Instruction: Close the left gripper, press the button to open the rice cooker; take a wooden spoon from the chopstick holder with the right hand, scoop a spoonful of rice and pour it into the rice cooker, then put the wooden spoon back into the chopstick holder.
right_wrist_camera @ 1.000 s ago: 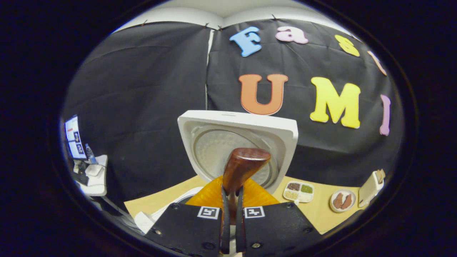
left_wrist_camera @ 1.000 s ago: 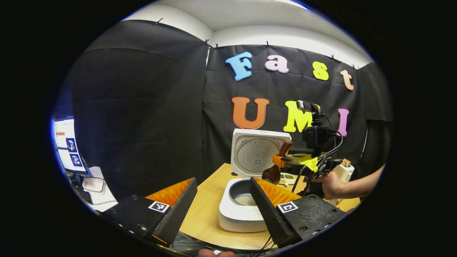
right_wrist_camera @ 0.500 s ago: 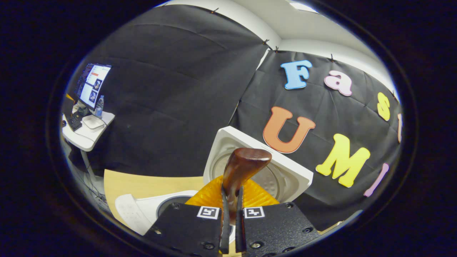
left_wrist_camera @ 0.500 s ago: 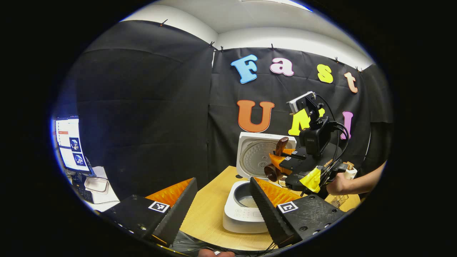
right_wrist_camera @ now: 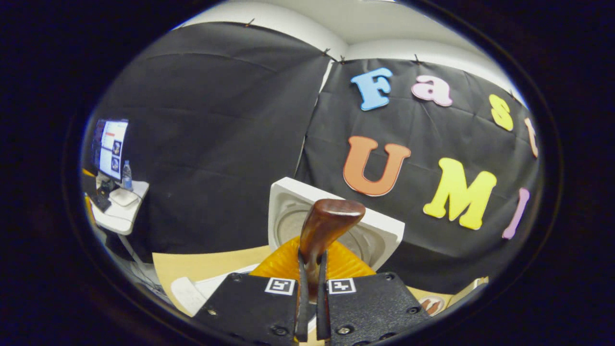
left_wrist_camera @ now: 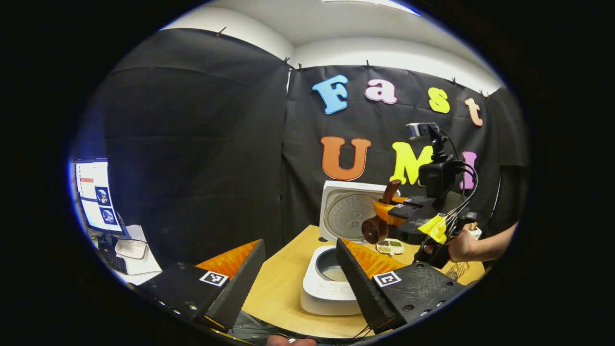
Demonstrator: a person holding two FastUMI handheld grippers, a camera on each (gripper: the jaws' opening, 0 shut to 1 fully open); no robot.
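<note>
Square markers: a black-and-white coded square is borne on each finger housing of the left claw [left_wrist_camera: 300,278] and of the right claw [right_wrist_camera: 311,307]; no letters or numbers can be read from them.
Rice cooker [left_wrist_camera: 331,288]: faint marks are seen on its front panel, too small to be made out.
Monitor [left_wrist_camera: 96,194]: lines and small pictures are displayed, too blurred to be made out.
Other readable text: no brand, number or sign can be read on the things on the bench [left_wrist_camera: 278,293].
</note>
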